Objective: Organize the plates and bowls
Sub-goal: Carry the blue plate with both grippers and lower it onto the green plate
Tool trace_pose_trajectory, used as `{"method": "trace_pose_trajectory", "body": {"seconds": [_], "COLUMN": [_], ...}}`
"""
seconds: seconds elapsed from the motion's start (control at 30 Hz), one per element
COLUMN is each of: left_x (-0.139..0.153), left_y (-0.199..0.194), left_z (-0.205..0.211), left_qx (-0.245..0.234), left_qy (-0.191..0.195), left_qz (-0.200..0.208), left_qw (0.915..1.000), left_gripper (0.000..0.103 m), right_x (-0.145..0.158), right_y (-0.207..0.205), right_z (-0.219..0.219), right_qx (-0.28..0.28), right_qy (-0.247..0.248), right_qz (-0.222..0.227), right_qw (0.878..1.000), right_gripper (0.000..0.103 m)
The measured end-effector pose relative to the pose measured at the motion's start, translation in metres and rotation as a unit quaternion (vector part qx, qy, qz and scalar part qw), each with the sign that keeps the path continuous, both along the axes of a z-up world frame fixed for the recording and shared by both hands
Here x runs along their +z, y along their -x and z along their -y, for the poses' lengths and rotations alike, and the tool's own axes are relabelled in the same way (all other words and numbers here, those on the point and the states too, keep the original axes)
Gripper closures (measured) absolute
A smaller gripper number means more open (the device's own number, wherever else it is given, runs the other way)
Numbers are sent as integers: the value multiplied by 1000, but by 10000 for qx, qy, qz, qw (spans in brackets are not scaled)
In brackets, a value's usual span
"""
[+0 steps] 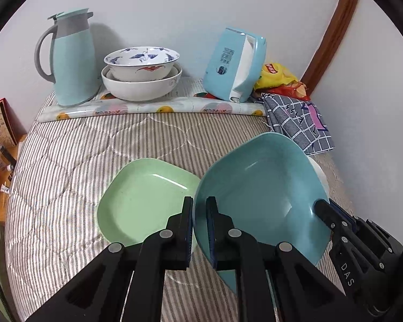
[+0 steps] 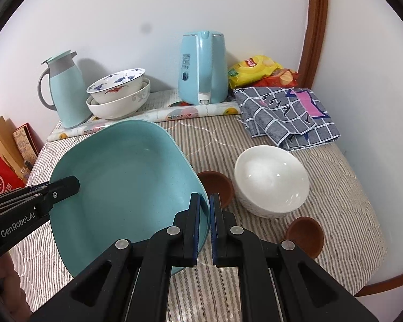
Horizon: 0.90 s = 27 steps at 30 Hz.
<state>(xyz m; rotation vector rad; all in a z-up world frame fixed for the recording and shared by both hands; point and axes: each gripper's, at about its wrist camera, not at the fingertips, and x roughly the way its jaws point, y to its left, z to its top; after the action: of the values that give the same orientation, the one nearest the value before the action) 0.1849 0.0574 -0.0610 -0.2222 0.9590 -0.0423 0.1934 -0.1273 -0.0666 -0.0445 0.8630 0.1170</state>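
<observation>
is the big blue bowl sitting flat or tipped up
Tipped up. The blue bowl is raised at an angle with both grippers clamped on opposite rims, left gripper and right gripper, beside the green plate.

Left black two-finger gripper (image 1: 200, 230): jaws closed down on left rim of tilted teal squarish plastic plate (image 1: 260, 187), one finger inside rim, one outside. Blue pads visible on inner finger faces.

Right black two-finger gripper (image 2: 204, 224): jaws clamped on opposite, right rim of same plate; narrow gap between pads filled by rim. In left wrist view its fingertips (image 1: 323, 209) show at plate's right edge.

Both grippers point forward, level, plate held between them.
</observation>
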Motion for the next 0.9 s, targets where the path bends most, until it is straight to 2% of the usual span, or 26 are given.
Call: {"method": "trace_pose_trajectory", "body": {"seconds": [0.9], "left_x": [-17], "left_y": [3], "left_z": [-41], "left_qx": [363], "left_qy": [-59], "left_qz": [-172], "left_qw": [9992], "left_gripper": [93], "right_x": [-16], "right_y": [-9], "right_z": [-41], "right_qx": [363], "right_qy": [-71], "right_qz": [-115], "right_qw": [9992], "right_gripper": [96]}}
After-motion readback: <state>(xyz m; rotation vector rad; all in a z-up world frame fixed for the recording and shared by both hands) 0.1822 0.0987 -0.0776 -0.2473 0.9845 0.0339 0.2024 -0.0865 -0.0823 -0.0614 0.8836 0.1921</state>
